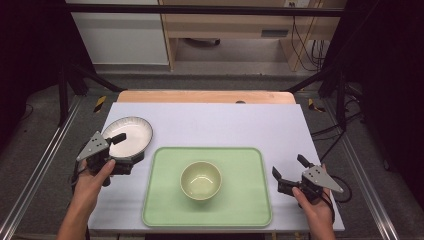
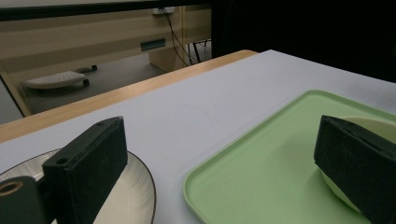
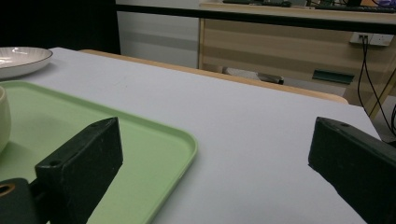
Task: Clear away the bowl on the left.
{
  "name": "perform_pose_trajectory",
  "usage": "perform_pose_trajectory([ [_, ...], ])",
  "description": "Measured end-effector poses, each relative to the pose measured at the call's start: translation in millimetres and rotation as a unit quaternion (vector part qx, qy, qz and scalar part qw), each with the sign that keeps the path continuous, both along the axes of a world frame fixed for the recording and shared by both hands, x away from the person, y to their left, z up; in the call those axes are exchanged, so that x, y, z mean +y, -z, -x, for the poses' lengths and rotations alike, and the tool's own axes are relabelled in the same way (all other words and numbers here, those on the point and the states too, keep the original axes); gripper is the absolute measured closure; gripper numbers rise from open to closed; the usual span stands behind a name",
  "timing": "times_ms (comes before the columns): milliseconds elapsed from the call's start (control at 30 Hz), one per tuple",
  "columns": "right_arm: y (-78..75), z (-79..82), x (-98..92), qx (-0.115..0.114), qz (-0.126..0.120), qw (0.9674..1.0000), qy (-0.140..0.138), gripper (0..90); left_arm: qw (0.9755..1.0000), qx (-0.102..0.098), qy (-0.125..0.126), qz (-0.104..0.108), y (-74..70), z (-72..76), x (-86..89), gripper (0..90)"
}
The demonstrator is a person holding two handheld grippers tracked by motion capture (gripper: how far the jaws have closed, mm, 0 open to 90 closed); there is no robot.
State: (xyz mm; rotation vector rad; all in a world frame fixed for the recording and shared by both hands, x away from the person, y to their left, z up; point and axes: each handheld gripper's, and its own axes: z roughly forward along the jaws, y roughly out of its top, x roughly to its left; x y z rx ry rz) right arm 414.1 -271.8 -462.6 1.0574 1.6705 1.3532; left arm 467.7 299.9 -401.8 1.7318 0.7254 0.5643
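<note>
We see the left gripper [image 1: 121,150] at the near rim of the plate [image 1: 131,131], jaws spread, one over the plate and one just off its near edge; nothing is pinched yet. The right gripper [image 1: 290,172] hovers over the table [image 1: 220,122] just right of the tray [image 1: 240,210], jaws likewise spread and empty. The plate sits on the table at the left, just off the tray's far-left corner; the bowl [image 1: 201,180] stands in the middle of the tray. We judge the step in hand to be taking the plate by its rim: we would lower one jaw inside the rim and one outside, bite well in, and keep the plate level, since a shallow bite on glaze may slip. In the left gripper view the plate [image 2: 135,186] is white, glossy and shallow with a thin dark rim line, and the tray [image 2: 261,163] is matte pale green with rounded corners and a raised lip. The bowl is a smooth, rounded, cream-green ceramic; the table is flat and matte.
</note>
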Motion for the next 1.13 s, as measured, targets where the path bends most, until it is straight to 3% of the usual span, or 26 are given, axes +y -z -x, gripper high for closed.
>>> perform_pose_trajectory([
  [433,0.2,-0.2,0.4,0.000,0.000,1.0000,0.000,3.3,0.9998,-0.003,0.021,-0.006,15.0,5.0,9.0,2.7],
  [667,0.7,-0.7,0.4,-0.003,0.003,1.0000,-0.001,3.4,0.9999,-0.004,0.011,0.000,22.5,9.7,15.8,2.8],
  [967,1.0,-0.7,1.9,0.001,0.002,1.0000,0.000,3.4,0.9996,-0.017,-0.007,0.023,34.0,24.1,30.3,2.9],
  [1133,1.8,-1.6,4.5,0.001,0.004,1.0000,-0.004,3.4,0.9996,-0.011,-0.013,0.022,37.2,23.9,32.1,2.9],
])
